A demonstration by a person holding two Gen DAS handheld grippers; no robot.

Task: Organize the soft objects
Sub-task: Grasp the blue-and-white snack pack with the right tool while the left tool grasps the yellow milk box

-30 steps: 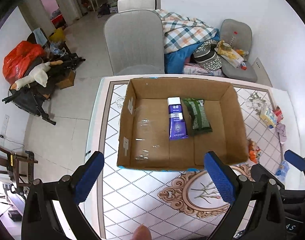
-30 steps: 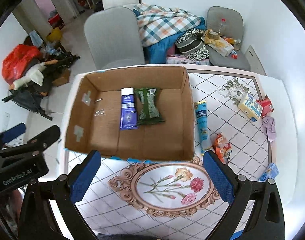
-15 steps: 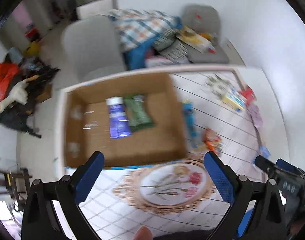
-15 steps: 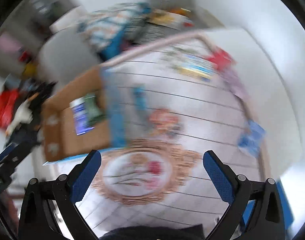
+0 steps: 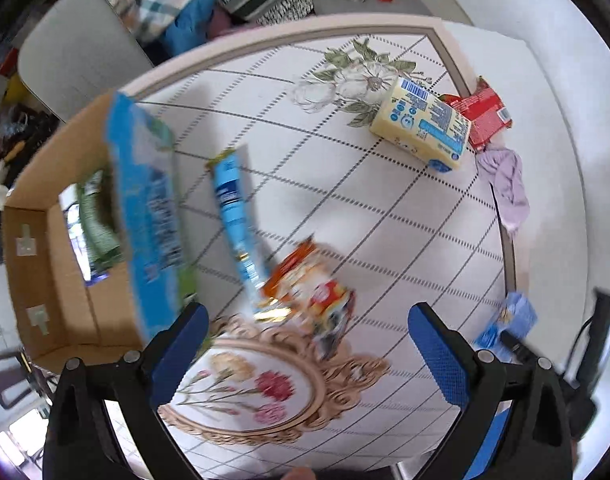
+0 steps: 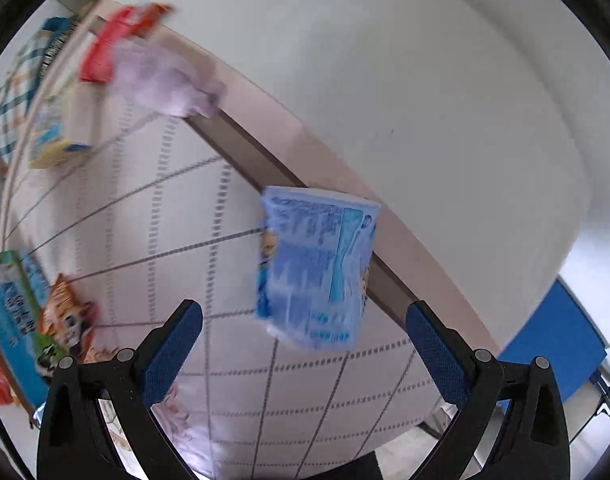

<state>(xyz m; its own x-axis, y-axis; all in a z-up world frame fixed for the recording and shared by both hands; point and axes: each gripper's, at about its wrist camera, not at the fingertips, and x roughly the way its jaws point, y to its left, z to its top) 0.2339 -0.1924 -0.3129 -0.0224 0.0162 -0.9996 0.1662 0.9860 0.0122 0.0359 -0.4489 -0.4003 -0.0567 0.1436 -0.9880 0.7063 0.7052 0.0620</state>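
Blue-padded fingers of both hand-held tools gape wide and hold nothing: the left gripper [image 5: 305,350] hovers over a crinkly orange snack packet [image 5: 311,292], the right gripper [image 6: 305,348] over a pale blue plastic pouch [image 6: 315,266]. Beyond lie a long blue tube [image 5: 235,216], a yellow wrapped pack [image 5: 423,126] and lilac cloth [image 5: 505,184] on the tiled tabletop [image 5: 385,240], beside the brown cardboard box [image 5: 45,280].

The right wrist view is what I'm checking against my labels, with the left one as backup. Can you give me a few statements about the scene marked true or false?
1. The right tongs are open and empty. True.
2. A light blue packet lies ahead of the right tongs, near the table edge. True.
3. The left tongs grip the orange snack bag. False: they are open, and the bag lies on the table.
4. The yellow pack sits inside the cardboard box. False: it lies on the table beside a red packet.
5. A lilac cloth lies by the table's edge. True.
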